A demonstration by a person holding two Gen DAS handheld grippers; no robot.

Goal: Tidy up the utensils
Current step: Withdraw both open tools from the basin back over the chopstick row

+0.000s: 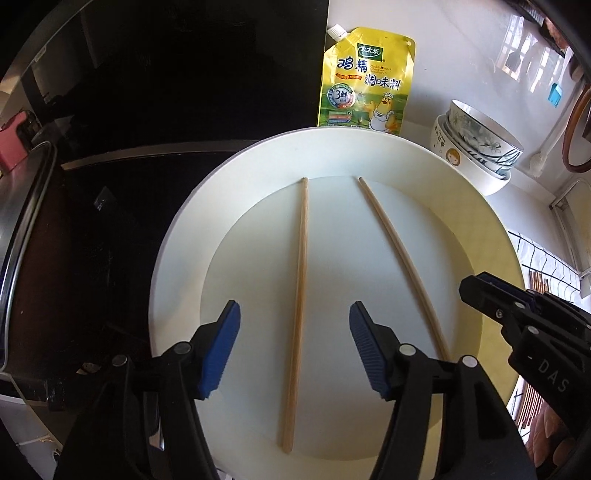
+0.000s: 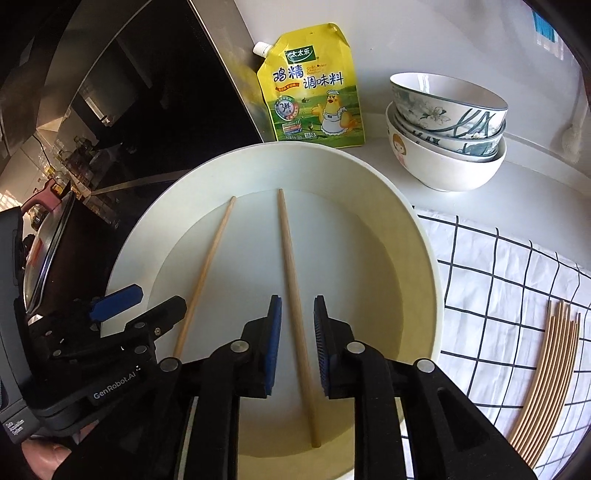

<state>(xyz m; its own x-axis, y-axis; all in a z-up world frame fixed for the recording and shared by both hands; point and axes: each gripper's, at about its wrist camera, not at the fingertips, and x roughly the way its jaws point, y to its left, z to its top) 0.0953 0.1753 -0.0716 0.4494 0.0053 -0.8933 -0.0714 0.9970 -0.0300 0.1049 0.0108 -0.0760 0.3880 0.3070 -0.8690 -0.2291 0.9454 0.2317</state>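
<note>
1. A wide white plate (image 1: 173, 266) sits on the counter (image 2: 369, 33), partly over a dark glossy cooktop (image 1: 166, 74).
2. Two wooden chopsticks lie apart in the plate: the left chopstick (image 1: 297, 314) and the right chopstick (image 1: 402, 266), their far tips closer together than the near ends.
3. The left claw (image 1: 294, 347) hangs over the plate with its blue pads (image 1: 219, 352) spread wide on either side of the left chopstick, touching nothing.
4. The right claw (image 2: 297, 347) has its pads narrowly parted around the right chopstick, a gap visible on both sides.
5. Behind the plate stands a yellow seasoning pouch (image 2: 314, 88), with stacked bowls (image 2: 447, 129) just beside it.
6. To the right, a checked cloth (image 2: 498, 280) carries a bundle of chopsticks (image 2: 546, 376).
</note>
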